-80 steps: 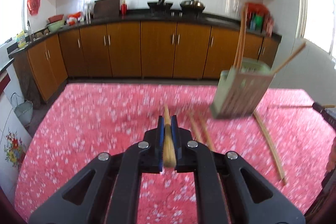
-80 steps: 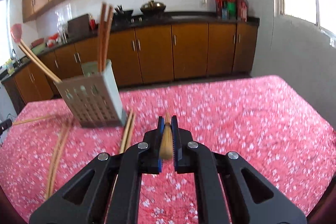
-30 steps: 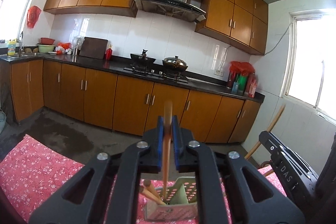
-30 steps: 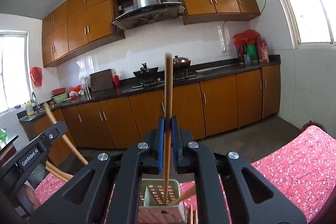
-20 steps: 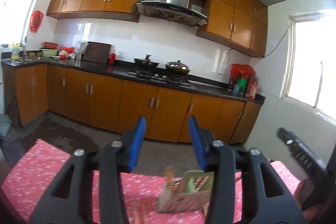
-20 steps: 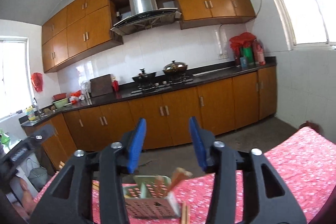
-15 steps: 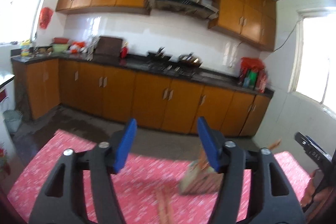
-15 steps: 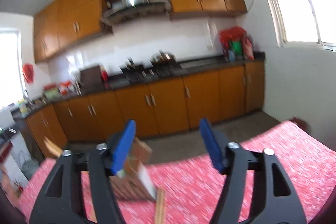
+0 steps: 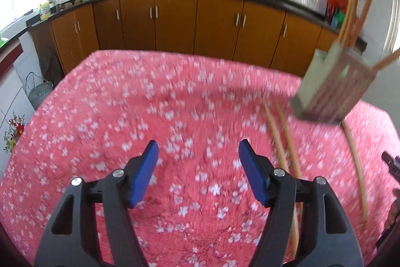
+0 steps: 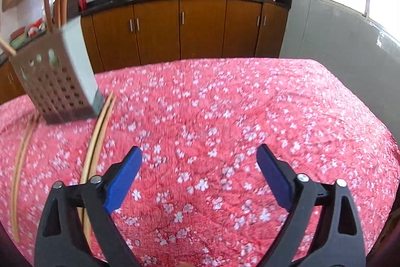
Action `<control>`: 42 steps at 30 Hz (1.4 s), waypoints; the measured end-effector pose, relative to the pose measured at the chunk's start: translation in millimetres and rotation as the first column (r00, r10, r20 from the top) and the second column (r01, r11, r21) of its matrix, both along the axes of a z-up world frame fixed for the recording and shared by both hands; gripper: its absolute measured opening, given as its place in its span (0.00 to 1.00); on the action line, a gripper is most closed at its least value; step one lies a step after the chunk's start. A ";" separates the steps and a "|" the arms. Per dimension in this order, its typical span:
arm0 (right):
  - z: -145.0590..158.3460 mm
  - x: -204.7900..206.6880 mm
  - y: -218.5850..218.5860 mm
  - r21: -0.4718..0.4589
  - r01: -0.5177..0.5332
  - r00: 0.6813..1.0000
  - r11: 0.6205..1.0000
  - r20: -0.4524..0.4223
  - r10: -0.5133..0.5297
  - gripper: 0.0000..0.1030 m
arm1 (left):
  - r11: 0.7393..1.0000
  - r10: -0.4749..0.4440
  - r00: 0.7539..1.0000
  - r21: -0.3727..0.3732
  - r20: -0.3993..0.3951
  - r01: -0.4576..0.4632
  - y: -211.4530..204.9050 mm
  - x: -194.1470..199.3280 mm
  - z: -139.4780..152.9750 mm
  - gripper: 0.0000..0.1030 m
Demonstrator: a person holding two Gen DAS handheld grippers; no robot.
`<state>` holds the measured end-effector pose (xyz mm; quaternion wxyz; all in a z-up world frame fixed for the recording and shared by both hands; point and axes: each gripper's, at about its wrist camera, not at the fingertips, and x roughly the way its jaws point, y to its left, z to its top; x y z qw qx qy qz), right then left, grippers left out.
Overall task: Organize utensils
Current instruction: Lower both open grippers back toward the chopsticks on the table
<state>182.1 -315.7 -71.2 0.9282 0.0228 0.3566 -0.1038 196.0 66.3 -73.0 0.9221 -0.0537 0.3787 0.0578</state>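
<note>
The utensil holder [image 9: 332, 89], a perforated grey-green box, stands on a table under a red flowered cloth [image 9: 150, 116], and everything else is placed from it. Several chopsticks [image 9: 355, 1] stand upright in the holder, rising well above its rim, and one more leans out sideways over its edge. In the left wrist view the left gripper [image 9: 198, 162] hangs over bare cloth, well to the left of the holder and nearer the camera; its jaws have just been opening and stand spread apart with nothing between the blue pads. Just beside the holder's near left corner two loose chopsticks [image 9: 281, 139] lie side by side on the cloth, running toward the camera, and another chopstick [image 9: 356, 162] lies from under the holder's right corner. In the right wrist view the right gripper [image 10: 200, 162] hangs over the cloth to the right of the holder [image 10: 57, 81] and nearer the camera; its jaws too have just been opening, stand spread wide, and nothing is between them. There a pair of chopsticks [image 10: 97, 142] lies from the holder's near right corner toward the camera, passing behind the gripper's left finger, and more chopsticks [image 10: 21, 162] lie on the holder's left side. Behind the holder runs a row of brown kitchen cabinets [image 9: 175, 21] under a dark counter.
</note>
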 end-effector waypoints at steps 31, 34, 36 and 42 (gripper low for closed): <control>-27.7 18.5 -19.8 0.107 0.022 0.985 0.994 -0.170 -0.004 0.98 | 0.999 0.025 0.985 0.050 -0.169 -0.017 -2.6 21.3 -37.3 0.96; -27.6 19.1 -19.6 0.107 0.022 0.985 0.994 -0.170 -0.004 0.98 | 0.999 0.025 0.985 0.050 -0.169 -0.017 -2.6 21.4 -37.3 0.96; -27.6 19.0 -19.6 0.107 0.022 0.985 0.994 -0.170 -0.004 0.98 | 0.999 0.025 0.985 0.050 -0.169 -0.017 -2.5 21.4 -37.4 0.96; -27.8 19.0 -19.8 0.109 0.019 0.986 0.994 -0.166 0.000 0.98 | 0.999 0.026 0.985 0.050 -0.169 -0.018 -2.6 21.6 -37.4 0.96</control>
